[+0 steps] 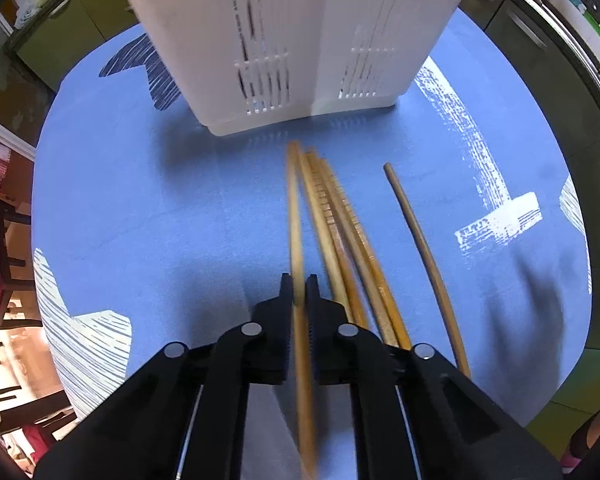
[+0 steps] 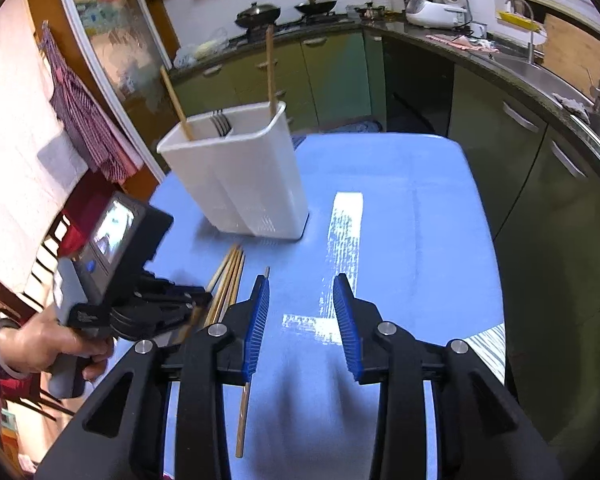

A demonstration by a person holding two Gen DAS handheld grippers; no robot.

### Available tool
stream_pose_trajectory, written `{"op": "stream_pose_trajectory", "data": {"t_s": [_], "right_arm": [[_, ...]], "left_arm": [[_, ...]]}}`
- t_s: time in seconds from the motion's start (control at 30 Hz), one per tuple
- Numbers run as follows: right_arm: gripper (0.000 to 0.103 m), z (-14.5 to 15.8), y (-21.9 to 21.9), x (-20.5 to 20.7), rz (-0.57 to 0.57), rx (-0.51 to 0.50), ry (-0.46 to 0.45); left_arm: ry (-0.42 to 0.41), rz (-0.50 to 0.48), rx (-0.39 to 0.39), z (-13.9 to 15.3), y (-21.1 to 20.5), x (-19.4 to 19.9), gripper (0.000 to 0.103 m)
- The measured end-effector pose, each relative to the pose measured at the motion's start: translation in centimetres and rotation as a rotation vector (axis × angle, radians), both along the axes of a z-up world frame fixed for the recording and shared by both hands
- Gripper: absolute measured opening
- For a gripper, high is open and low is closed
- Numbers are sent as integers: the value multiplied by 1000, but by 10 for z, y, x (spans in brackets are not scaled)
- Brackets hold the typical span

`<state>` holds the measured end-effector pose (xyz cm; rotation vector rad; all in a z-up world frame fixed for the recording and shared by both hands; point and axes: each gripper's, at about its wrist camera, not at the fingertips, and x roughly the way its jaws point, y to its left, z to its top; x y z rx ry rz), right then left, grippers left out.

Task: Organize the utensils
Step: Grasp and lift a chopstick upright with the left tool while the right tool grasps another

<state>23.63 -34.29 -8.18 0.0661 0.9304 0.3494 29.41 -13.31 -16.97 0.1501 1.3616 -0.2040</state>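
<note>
A white two-compartment utensil holder [image 1: 284,40] stands on the blue table [image 1: 140,200]. Several wooden chopsticks [image 1: 340,220] lie in a bundle in front of it, with a darker one [image 1: 416,236] apart to their right. My left gripper [image 1: 300,284] points steeply down and is shut on the leftmost chopstick [image 1: 294,208]. In the right wrist view the holder [image 2: 244,176] contains two upright chopsticks [image 2: 270,68] and some forks [image 2: 220,122]. My right gripper [image 2: 302,292] is open above the cloth with nothing between its pads. The lone chopstick [image 2: 243,412] runs under its left finger.
A hand [image 2: 60,344] holds the left gripper [image 2: 196,312] at the table's left edge. Green cabinets [image 2: 520,128] and a counter with a sink curve along the right and back. A dark chair [image 1: 4,272] stands off the table's left side.
</note>
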Motion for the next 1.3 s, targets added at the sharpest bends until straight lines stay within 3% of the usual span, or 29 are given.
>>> {"op": "stream_pose_trajectory", "data": {"t_s": [0.1, 0.6, 0.77, 0.9, 0.97, 1.03, 1.3], "right_arm": [[36, -17, 13, 7, 26, -38, 56], [36, -104, 88, 47, 144, -181, 300], [25, -119, 112, 54, 158, -249, 339], [22, -121, 122, 55, 151, -292, 348], [12, -122, 125, 57, 151, -298, 353], [8, -121, 127, 59, 154, -298, 358], [7, -103, 120, 51, 157, -246, 311]], "left_arm": [[-25, 6, -31, 9, 8, -4, 7], [-352, -15, -124, 116, 66, -75, 7], [-378, -27, -135, 121, 75, -85, 7], [-394, -42, -145, 126, 79, -93, 7], [-397, -48, -147, 127, 80, -97, 7], [-402, -52, -149, 129, 82, -100, 7], [-409, -55, -147, 129, 84, -104, 7]]}}
